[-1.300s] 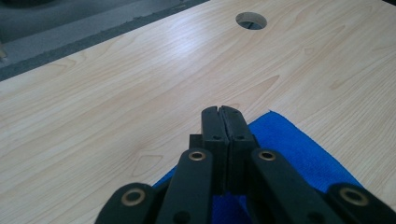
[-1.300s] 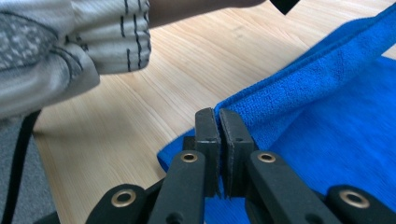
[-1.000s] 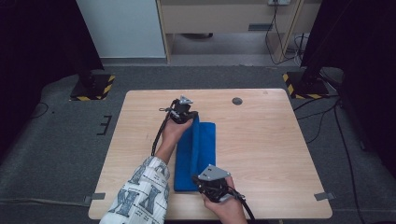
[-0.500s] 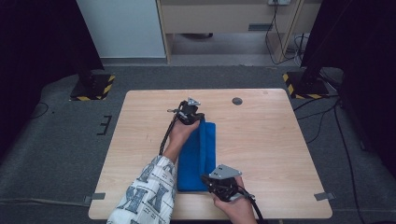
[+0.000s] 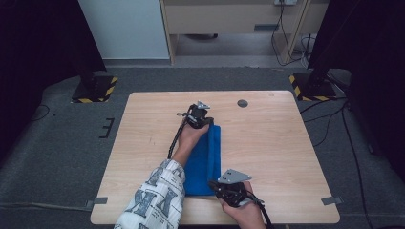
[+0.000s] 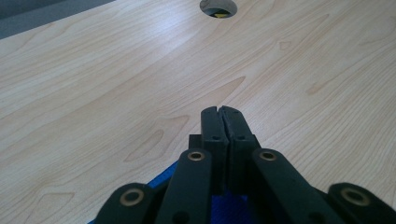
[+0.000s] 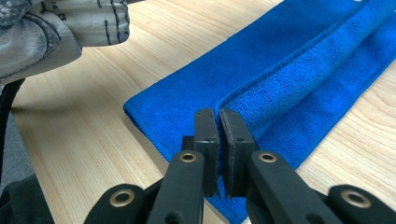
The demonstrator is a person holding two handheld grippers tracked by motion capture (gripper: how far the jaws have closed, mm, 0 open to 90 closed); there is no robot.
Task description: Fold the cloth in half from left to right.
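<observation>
- The right gripper (image 5: 216, 185) is seen at the near edge of the table (image 5: 286, 143), its jaws pressed together on the near end of the blue towel (image 5: 205, 160); a raised fold of cloth is pinched between them, as the right gripper view shows.
- The towel is laid as a long folded strip running away from the person, near the table's middle.
- It is judged soft, light and limp; it would sag if lifted, so the ends or corners are best taken.
- The left gripper (image 5: 206, 125) is held at the far end, jaws together; blue cloth shows under them, but a grip cannot be confirmed.
- A round hole (image 5: 242, 103) lies beyond.
</observation>
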